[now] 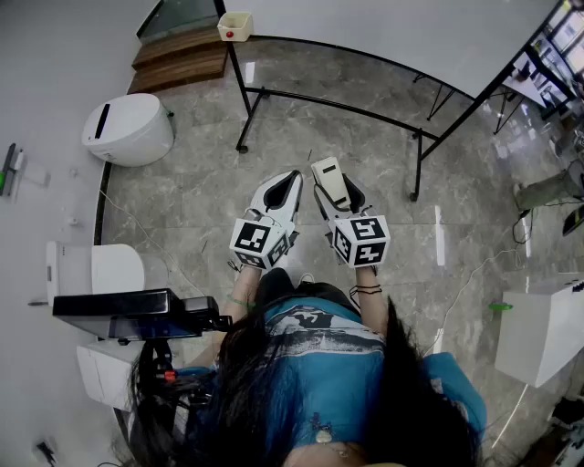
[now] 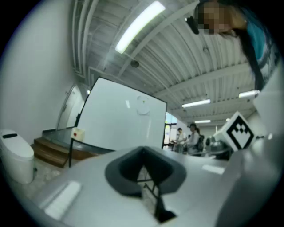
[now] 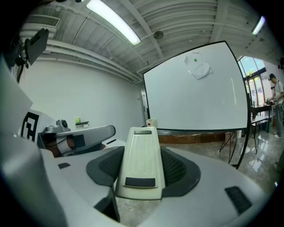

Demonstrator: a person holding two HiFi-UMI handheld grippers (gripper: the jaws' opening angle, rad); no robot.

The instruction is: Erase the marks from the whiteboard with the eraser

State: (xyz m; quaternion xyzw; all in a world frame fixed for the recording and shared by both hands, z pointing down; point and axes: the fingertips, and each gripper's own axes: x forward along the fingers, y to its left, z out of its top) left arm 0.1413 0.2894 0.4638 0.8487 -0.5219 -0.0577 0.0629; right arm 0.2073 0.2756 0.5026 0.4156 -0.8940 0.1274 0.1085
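The whiteboard (image 3: 195,93) stands upright on a black frame across the floor ahead. A faint smudged mark (image 3: 199,68) with a small green dot sits near its top. In the left gripper view the whiteboard (image 2: 120,119) shows only a faint mark (image 2: 142,104). My right gripper (image 1: 330,173) is shut on a cream eraser (image 3: 141,162), which points forward between its dark pads. My left gripper (image 1: 290,175) is beside it, shut, with nothing between its jaws. Both grippers are held in front of the person, well short of the whiteboard (image 1: 383,27).
A small cream box with a red button (image 1: 234,25) hangs at the board's left corner. Wooden steps (image 1: 178,59) and a white rounded unit (image 1: 128,128) lie to the left. A black device on a stand (image 1: 137,315) is near left, a white cabinet (image 1: 538,328) right. People (image 2: 188,137) stand far off.
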